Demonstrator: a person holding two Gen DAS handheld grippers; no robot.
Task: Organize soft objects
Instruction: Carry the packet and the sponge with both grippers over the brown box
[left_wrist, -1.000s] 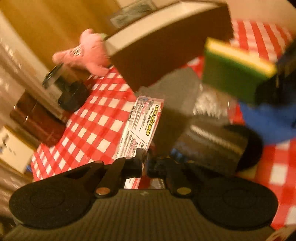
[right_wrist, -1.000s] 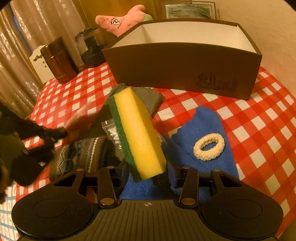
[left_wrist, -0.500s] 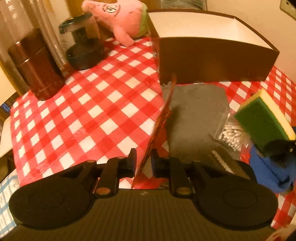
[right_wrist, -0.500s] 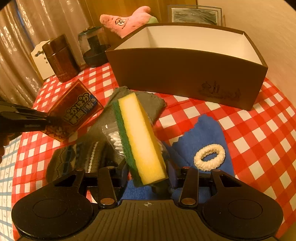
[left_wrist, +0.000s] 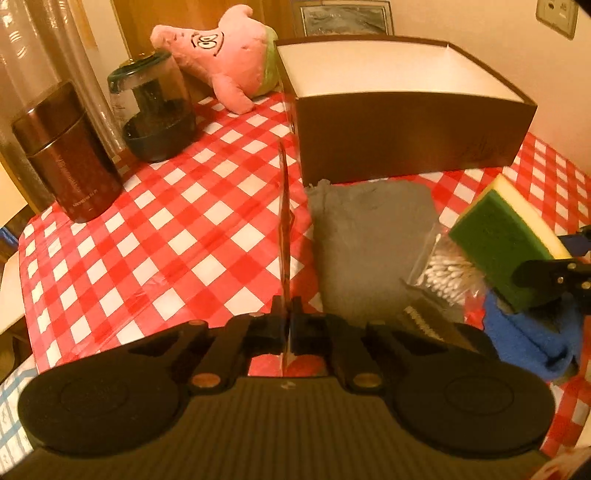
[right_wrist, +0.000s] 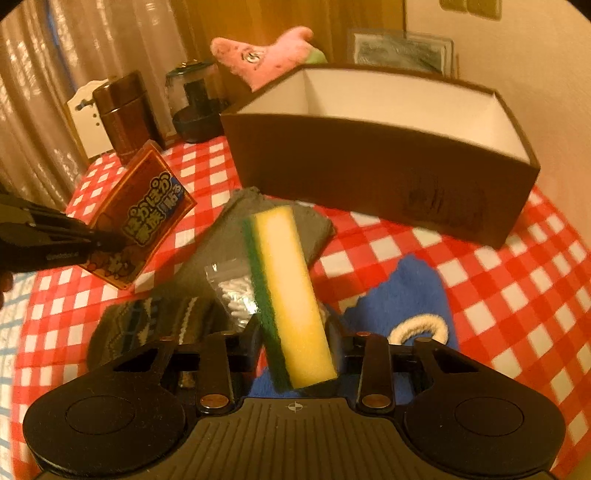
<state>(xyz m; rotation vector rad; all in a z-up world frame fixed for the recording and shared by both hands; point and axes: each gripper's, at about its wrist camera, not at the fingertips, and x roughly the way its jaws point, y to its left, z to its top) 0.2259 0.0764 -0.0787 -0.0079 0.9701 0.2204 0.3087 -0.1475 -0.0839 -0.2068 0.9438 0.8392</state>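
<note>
My left gripper (left_wrist: 285, 326) is shut on a flat orange packet (left_wrist: 285, 236), seen edge-on and held above the checked tablecloth; its printed face shows in the right wrist view (right_wrist: 142, 218). My right gripper (right_wrist: 293, 341) is shut on a yellow and green sponge (right_wrist: 290, 306), also visible in the left wrist view (left_wrist: 502, 243). An open brown box (right_wrist: 369, 173) with a white inside stands behind. A grey cloth (left_wrist: 369, 243), a bag of cotton swabs (left_wrist: 445, 275), a patterned knit item (right_wrist: 147, 328), a blue cloth (right_wrist: 402, 291) and a cream scrunchie (right_wrist: 421, 326) lie on the table.
A pink plush toy (left_wrist: 225, 51) leans at the back beside the box. A glass jar (left_wrist: 155, 107) and a brown canister (left_wrist: 66, 155) stand at the back left. The table's left edge (left_wrist: 22, 258) is close. A framed picture (right_wrist: 399, 51) leans on the wall.
My left gripper has turned the packet from flat to edge-on and lifted it over the table. My right gripper has carried the sponge a little nearer the box.
</note>
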